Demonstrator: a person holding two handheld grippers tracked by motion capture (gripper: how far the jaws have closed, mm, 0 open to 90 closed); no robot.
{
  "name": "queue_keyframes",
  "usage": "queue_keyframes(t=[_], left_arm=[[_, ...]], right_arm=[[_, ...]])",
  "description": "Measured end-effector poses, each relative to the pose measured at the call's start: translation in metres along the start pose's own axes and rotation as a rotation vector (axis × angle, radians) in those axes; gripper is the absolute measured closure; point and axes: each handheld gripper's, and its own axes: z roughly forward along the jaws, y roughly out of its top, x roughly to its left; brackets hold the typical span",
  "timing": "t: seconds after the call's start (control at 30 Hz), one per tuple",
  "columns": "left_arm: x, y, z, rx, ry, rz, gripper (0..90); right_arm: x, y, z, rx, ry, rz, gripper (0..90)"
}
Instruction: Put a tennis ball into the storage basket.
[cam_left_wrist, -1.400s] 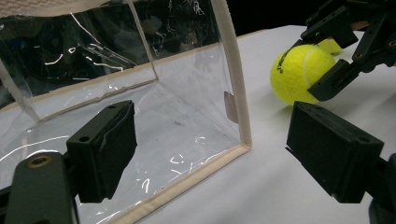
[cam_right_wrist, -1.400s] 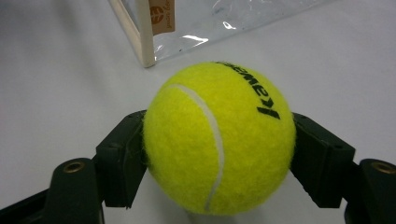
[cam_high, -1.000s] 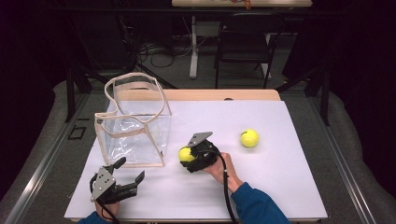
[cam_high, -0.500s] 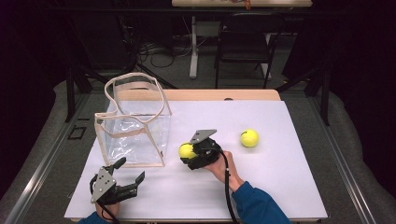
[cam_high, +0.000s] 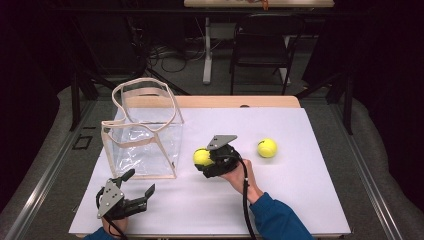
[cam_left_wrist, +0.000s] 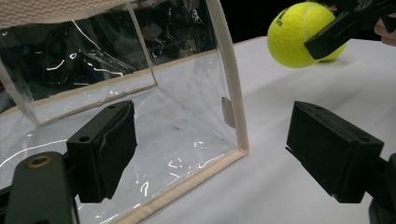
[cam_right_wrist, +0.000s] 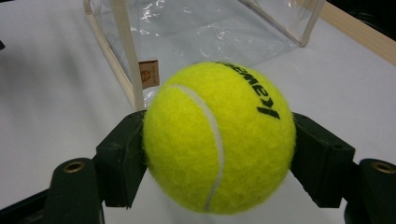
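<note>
While your left hand-held gripper (cam_high: 134, 192) sits at the near left corner of the bench (cam_high: 300, 210), its jaws stand wide apart with nothing between them, and in the left gripper view they frame the near corner of the clear bag (cam_left_wrist: 187, 116). Farther in, near the middle of the bench, your right hand-held gripper (cam_high: 206, 159) is clamped on a tennis ball (cam_high: 202, 157), one pad pressing each side of it. In the right gripper view the ball (cam_right_wrist: 219, 137) sits squarely between the two jaws, bulging out ahead of them and above them, with its white seam curving down the near face and the black lettering on its upper right side. Being round, the ball has no long axis to speak of; the lettering is the only mark of how it is turned. The held ball is just right of the bag's near right edge, apart from it. The clear bag (cam_high: 145, 135) stands upright and open-topped, its handles arching above. A second tennis ball (cam_high: 267, 148) rests on the bench to the right of your right gripper, well apart.
</note>
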Motion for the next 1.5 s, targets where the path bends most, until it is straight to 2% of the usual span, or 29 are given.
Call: queue_keyframes(t=[0.6,0.87,1.5], left_arm=[[0.000,0.000,0.001,0.003,-0.010,0.002,15.8],[0.000,0.000,0.002,0.018,0.000,-0.002,15.8],[0.000,0.000,0.002,0.012,0.003,0.013,15.8]], right_arm=[[-0.005,0.011,-0.009,-0.022,-0.019,-0.011,26.6],[-0.006,0.016,-0.010,-0.024,-0.025,-0.008,26.6],[-0.015,0.028,-0.018,-0.059,-0.045,-0.010,26.6]])
